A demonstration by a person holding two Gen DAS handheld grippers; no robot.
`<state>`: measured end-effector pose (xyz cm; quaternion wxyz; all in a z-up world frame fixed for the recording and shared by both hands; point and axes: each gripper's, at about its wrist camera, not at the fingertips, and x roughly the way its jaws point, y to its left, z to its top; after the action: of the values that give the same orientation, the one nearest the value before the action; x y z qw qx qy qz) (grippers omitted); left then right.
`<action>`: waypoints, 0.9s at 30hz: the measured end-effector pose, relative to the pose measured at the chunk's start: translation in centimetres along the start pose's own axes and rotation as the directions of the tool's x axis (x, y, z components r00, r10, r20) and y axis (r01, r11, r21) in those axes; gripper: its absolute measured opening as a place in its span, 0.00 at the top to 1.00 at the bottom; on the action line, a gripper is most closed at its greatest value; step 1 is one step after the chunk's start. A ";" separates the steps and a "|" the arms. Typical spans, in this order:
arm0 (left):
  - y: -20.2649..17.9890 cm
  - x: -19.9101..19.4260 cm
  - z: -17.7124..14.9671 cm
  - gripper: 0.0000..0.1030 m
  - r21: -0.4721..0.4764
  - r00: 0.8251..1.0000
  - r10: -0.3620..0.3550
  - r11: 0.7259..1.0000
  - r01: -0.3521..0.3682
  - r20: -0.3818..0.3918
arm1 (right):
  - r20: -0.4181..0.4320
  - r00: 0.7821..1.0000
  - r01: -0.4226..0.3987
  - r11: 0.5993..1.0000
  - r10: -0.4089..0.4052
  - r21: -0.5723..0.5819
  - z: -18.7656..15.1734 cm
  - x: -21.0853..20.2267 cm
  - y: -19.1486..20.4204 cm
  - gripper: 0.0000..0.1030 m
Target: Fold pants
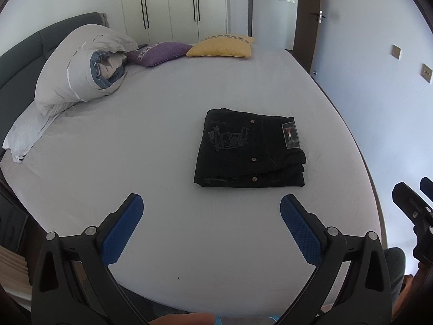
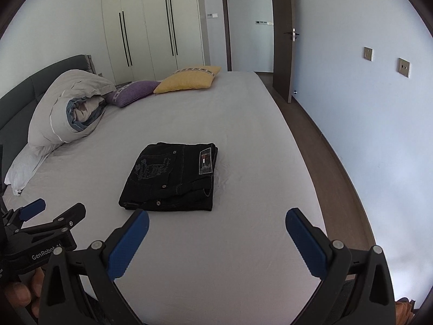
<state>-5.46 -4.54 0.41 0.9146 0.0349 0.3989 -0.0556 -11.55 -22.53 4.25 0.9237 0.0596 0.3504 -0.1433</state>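
Observation:
The black pants (image 1: 250, 151) lie folded into a compact stack on the grey bed sheet (image 1: 162, 140), back pocket and waist label on top. They also show in the right wrist view (image 2: 173, 178). My left gripper (image 1: 211, 205) is open and empty, held above the sheet just short of the stack's near edge. My right gripper (image 2: 216, 220) is open and empty, near the stack's near right corner, not touching it. The right gripper shows at the right edge of the left wrist view (image 1: 414, 200); the left gripper shows at the lower left of the right wrist view (image 2: 51, 214).
A rolled grey duvet (image 1: 81, 67) and white pillow (image 1: 24, 132) lie at the headboard. A purple cushion (image 1: 159, 52) and a yellow cushion (image 1: 222, 46) lie at the far side. The bed's right edge (image 2: 295, 140) drops to a brown floor (image 2: 324, 146) by the wall.

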 end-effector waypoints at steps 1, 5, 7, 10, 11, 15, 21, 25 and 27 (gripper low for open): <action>0.0 0.1 0.0 0.00 0.000 1.000 -0.001 1.000 0.001 -0.004 | 0.000 1.000 -0.004 1.000 0.004 -0.005 0.0 0.1 0.2 0.00; -0.2 0.6 -0.3 0.00 0.000 1.000 -0.007 1.000 0.007 -0.016 | 0.000 1.000 -0.013 1.000 0.013 -0.016 0.0 0.1 0.8 0.00; -0.3 0.8 -0.4 0.00 -0.001 1.000 -0.010 1.000 0.010 -0.020 | -0.003 1.000 -0.019 1.000 0.019 -0.019 -0.1 0.2 1.0 0.00; -0.4 0.9 -0.5 0.00 -0.003 1.000 -0.011 1.000 0.011 -0.021 | -0.005 1.000 -0.020 1.000 0.020 -0.021 -0.1 0.2 1.1 0.00; -0.4 0.9 -0.5 0.00 -0.003 1.000 -0.011 1.000 0.011 -0.021 | -0.004 1.000 -0.021 1.000 0.020 -0.022 -0.1 0.1 1.1 0.00; -0.4 1.0 -0.7 0.00 -0.004 1.000 -0.011 1.000 0.011 -0.020 | 0.000 1.000 -0.017 1.000 0.017 -0.018 -0.1 0.0 1.0 0.00; -0.4 1.2 -0.9 0.00 -0.005 1.000 -0.012 1.000 0.012 -0.022 | -0.002 1.000 -0.018 1.000 0.018 -0.019 -0.3 0.0 1.0 0.00; -0.6 1.4 -1.3 0.00 -0.012 1.000 -0.012 1.000 0.012 -0.024 | -0.001 1.000 -0.018 1.000 0.018 -0.021 -0.4 0.0 1.0 0.00; -0.6 1.5 -1.4 0.00 -0.015 1.000 -0.014 1.000 0.014 -0.027 | -0.001 1.000 -0.018 1.000 0.018 -0.021 -0.4 0.0 1.0 0.00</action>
<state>-5.57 -5.08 -1.62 0.9090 0.0261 0.4119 -0.0584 -11.46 -21.46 3.98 0.9253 0.0532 0.3518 -0.1313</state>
